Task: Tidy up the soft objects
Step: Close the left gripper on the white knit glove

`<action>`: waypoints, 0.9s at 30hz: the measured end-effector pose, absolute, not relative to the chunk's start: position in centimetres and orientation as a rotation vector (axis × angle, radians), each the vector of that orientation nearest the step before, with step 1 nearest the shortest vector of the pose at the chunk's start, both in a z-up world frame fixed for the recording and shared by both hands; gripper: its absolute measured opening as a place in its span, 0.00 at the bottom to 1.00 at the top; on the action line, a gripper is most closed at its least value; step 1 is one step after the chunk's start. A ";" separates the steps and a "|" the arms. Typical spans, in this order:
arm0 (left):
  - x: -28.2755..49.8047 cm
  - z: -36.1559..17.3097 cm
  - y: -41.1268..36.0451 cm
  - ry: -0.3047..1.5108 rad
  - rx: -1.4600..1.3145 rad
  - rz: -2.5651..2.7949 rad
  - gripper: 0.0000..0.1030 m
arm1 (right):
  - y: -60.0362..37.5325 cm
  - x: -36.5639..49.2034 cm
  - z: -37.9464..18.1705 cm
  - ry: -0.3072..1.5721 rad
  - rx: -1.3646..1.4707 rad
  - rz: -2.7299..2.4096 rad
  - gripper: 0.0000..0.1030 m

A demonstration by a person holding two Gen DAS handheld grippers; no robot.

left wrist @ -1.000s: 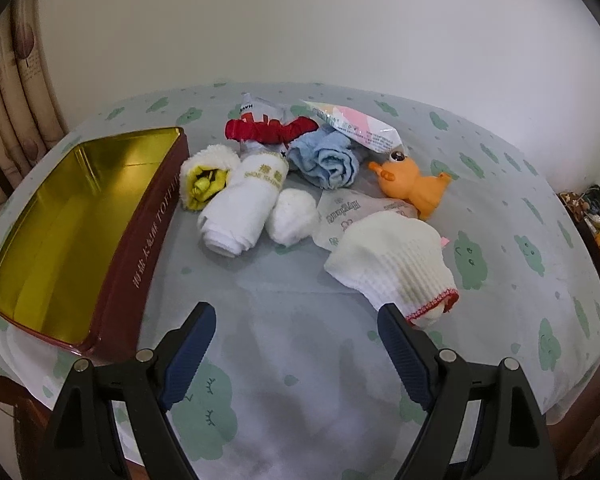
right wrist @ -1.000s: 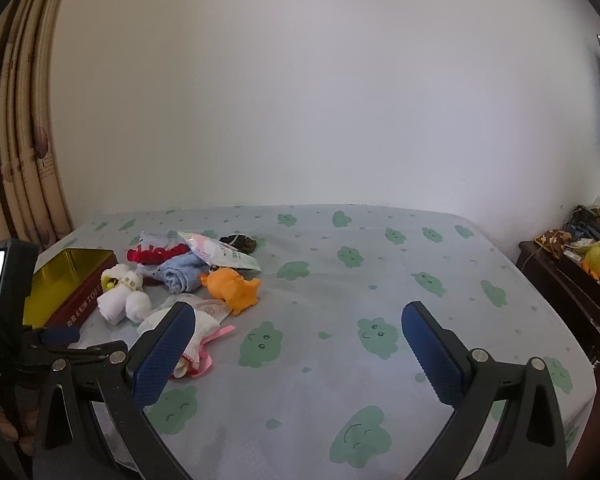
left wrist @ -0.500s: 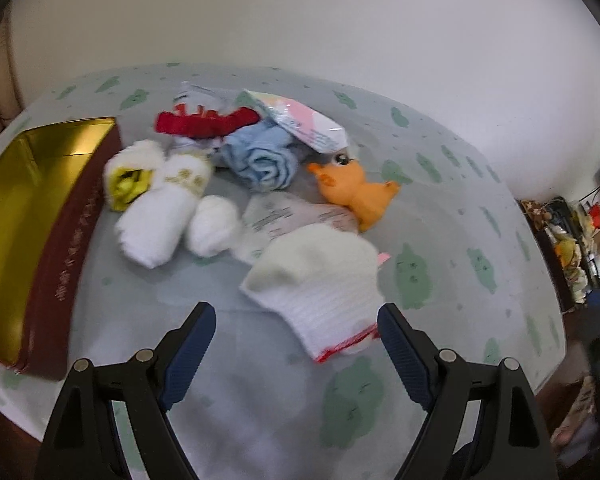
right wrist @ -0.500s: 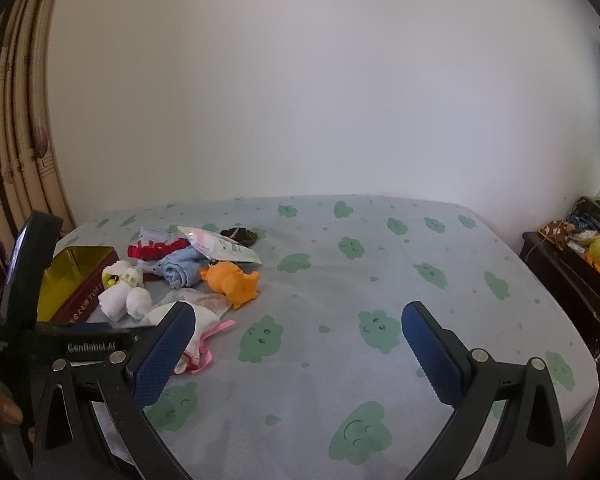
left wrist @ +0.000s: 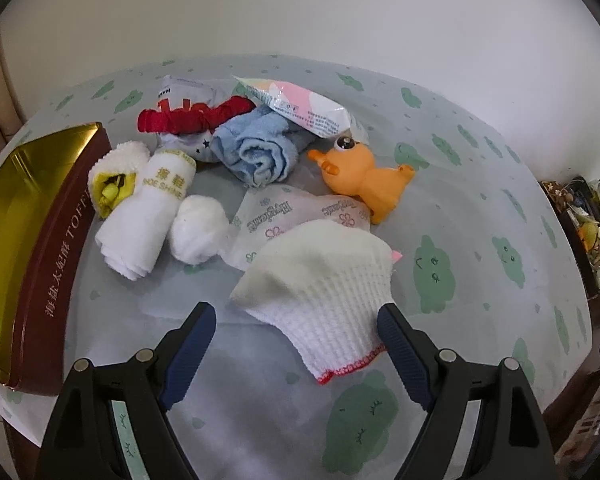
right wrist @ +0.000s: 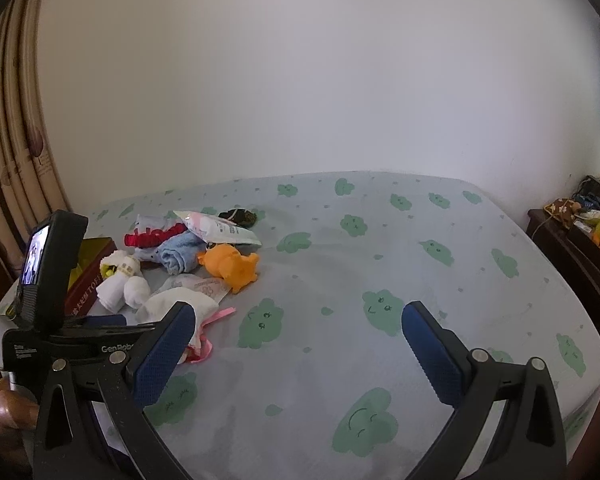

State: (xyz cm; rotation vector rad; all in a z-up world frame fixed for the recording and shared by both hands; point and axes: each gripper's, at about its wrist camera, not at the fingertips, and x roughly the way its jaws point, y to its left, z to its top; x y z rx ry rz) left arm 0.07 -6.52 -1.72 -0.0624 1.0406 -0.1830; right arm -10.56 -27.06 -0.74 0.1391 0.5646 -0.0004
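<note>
Soft things lie in a loose pile on the bed (left wrist: pixel 480 240), which has a pale sheet printed with green clouds. In the left wrist view, a white knit glove (left wrist: pixel 320 288) with a red hem sits nearest, at 12 o'clock from the left gripper (left wrist: pixel 296 334), its hem between the two spread fingers (left wrist: pixel 192 336), which hold nothing. Behind the glove is a tissue pack (left wrist: pixel 300 212), and at 1 o'clock an orange duck (left wrist: pixel 364 176). At 12 o'clock, farther back, lies a rolled blue towel (left wrist: pixel 256 152) with a pink-and-white packet (left wrist: pixel 300 108) resting on its far side. A red scrunchie (left wrist: pixel 192 118) lies at 11 o'clock, on a grey packet. Nearer, at 10 o'clock, a rolled white towel (left wrist: pixel 144 216) touches a white ball (left wrist: pixel 198 228) on one side and a white sock with yellow inside (left wrist: pixel 114 176) on the other. A gold-lined tin (left wrist: pixel 20 216) stands open at 9 o'clock, just beside the sock.

In the right wrist view, the right gripper (right wrist: pixel 298 350) hangs over bare sheet, fingers wide apart and empty, with the pile at its 10 o'clock. A dark small thing (right wrist: pixel 238 216) lies behind the pile; what it is I cannot tell.
</note>
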 end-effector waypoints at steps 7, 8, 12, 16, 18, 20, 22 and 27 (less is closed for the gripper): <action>0.3 -1.9 -7.1 1.028 -0.014 -0.155 0.83 | -27.8 -10.2 -1.2 0.590 0.176 -0.004 1.00; 0.3 -1.9 -7.2 1.023 -0.007 -0.151 0.83 | -27.9 -10.2 -1.2 0.593 0.180 -0.004 1.00; 0.4 -2.4 -7.5 1.033 -0.001 -0.165 0.82 | -28.1 -10.0 -1.5 0.607 0.197 -0.007 1.00; 0.3 -3.0 -7.3 1.047 -0.059 -0.226 0.27 | -28.5 -9.9 -1.6 0.614 0.209 -0.016 1.00; -0.1 -2.6 -8.0 1.025 -0.005 -0.207 0.21 | -28.6 -9.8 -1.8 0.618 0.215 -0.023 1.00; -0.6 -2.2 -8.8 0.993 0.061 -0.190 0.19 | -28.9 -9.8 -1.9 0.625 0.226 -0.025 1.00; -0.9 -1.9 -8.9 0.975 0.066 -0.183 0.19 | -29.1 -9.8 -2.0 0.628 0.232 -0.030 1.00; -1.7 -0.7 -9.1 0.934 0.093 -0.163 0.19 | -29.1 -9.6 -2.2 0.635 0.235 -0.038 1.00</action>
